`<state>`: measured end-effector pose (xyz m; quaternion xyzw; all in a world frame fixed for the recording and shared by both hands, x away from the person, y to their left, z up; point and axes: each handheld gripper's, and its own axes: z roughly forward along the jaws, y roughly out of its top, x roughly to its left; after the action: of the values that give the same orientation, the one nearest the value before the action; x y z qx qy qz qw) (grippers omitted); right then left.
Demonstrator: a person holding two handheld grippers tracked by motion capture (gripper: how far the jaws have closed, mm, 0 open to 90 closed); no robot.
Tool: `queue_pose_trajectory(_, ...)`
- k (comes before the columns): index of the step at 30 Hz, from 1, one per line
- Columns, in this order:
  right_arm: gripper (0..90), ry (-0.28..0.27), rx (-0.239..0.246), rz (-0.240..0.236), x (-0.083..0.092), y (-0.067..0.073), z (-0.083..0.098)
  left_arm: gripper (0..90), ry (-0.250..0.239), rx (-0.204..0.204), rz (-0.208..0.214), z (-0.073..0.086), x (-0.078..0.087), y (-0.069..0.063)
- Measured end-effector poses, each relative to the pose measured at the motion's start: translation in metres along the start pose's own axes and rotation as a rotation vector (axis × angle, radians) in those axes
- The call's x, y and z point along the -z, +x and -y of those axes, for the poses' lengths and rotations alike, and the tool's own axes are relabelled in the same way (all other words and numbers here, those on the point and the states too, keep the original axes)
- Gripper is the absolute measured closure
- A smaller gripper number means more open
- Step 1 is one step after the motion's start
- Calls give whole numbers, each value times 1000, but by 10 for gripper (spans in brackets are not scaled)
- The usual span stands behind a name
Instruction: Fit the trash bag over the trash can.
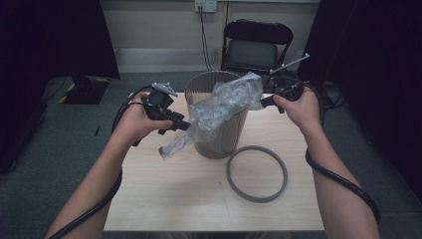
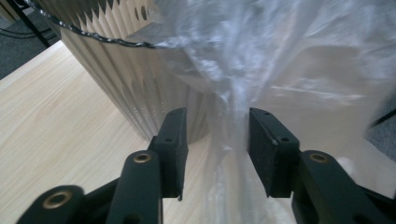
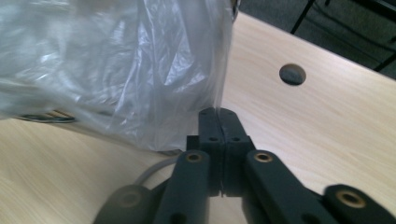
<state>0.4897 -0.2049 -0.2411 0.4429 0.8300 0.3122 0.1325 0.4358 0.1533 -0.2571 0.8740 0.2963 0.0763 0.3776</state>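
High view, left to right: my left tool (image 1: 175,124) meets the lower tail of a clear plastic bag (image 1: 224,107) draped over the rim of a ribbed waste bin (image 1: 224,139) standing at the middle of the desk (image 1: 164,199). My right tool (image 1: 266,101) holds the bag's upper edge beside the bin's far rim. A grey ring (image 1: 257,174) lies flat on the desk, right of the bin. Left tool view: jaws stand apart, film hanging between them, not pinched. Right tool view: jaws are closed together, nipping the bag's edge (image 3: 223,100).
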Motion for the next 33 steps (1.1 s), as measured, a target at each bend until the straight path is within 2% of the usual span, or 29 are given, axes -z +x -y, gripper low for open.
queue_pose_trajectory(1, 781, -7, -1, 8, 3, 1, 0, 472, -25, 10, -8, -2, 2, -2)
queue_pose_trajectory(2, 776, -10, 1, 12, 6, 3, 1, 407, -47, 23, -18, -4, 4, -4)
queue_pose_trajectory(3, 733, -16, -1, 10, 9, 4, 1, 365, -52, 21, -24, -5, 6, -5)
queue_pose_trajectory(4, 661, -23, -9, 10, 11, 5, 2, 380, -58, 24, -24, -7, 7, -9)
queue_pose_trajectory(5, 634, -40, -19, 15, 13, 7, 3, 400, -63, 26, -17, -8, 7, -11)
queue_pose_trajectory(6, 612, -46, -23, 5, 15, 8, 5, 391, -71, 29, -16, -10, 7, -14)
queue_pose_trajectory(8, 504, -57, -33, 2, 19, 11, 7, 374, -80, 29, -15, -13, 6, -20)
queue_pose_trajectory(11, 468, -68, -42, -16, 22, 14, 9, 383, -80, 26, -4, -17, 4, -26)
queue_pose_trajectory(12, 392, -82, -46, -19, 25, 17, 10, 403, -91, 29, 12, -20, 2, -31)
queue_pose_trajectory(14, 403, -82, -42, -25, 27, 19, 11, 409, -94, 31, 15, -22, 2, -33)
queue_pose_trajectory(15, 363, -81, -39, -19, 28, 23, 11, 439, -93, 17, 23, -25, 1, -38)
queue_pose_trajectory(18, 350, -89, -47, -29, 30, 26, 11, 462, -96, 20, 29, -28, 0, -42)
queue_pose_trajectory(19, 341, -95, -53, -37, 30, 28, 10, 514, -94, 18, 41, -31, -3, -45)
queue_pose_trajectory(21, 341, -97, -52, -44, 30, 29, 9, 495, -94, 13, 39, -33, -5, -46)
queue_pose_trajectory(24, 336, -98, -53, -53, 29, 33, 7, 504, -83, 8, 79, -36, -12, -50)
queue_pose_trajectory(25, 335, -94, -52, -56, 28, 35, 6, 499, -86, 7, 74, -37, -14, -51)
queue_pose_trajectory(26, 335, -93, -51, -57, 27, 37, 4, 533, -79, 11, 100, -39, -15, -53)
queue_pose_trajectory(28, 344, -89, -42, -62, 24, 39, 2, 511, -89, 11, 109, -39, -14, -53)
queue_pose_trajectory(29, 344, -89, -41, -58, 23, 40, 1, 466, -105, 3, 67, -41, -9, -51)
queue_pose_trajectory(30, 344, -89, -41, -58, 23, 40, 1, 419, -105, 3, 67, -41, -9, -51)
queue_pose_trajectory(31, 344, -88, -38, -67, 21, 41, -2, 379, -115, 5, 35, -41, -6, -48)
queue_pose_trajectory(32, 343, -95, -35, -63, 21, 42, -3, 376, -130, 35, 10, -41, 2, -41)
queue_pose_trajectory(33, 342, -96, -37, -68, 21, 42, -4, 370, -130, 35, 10, -41, 2, -41)
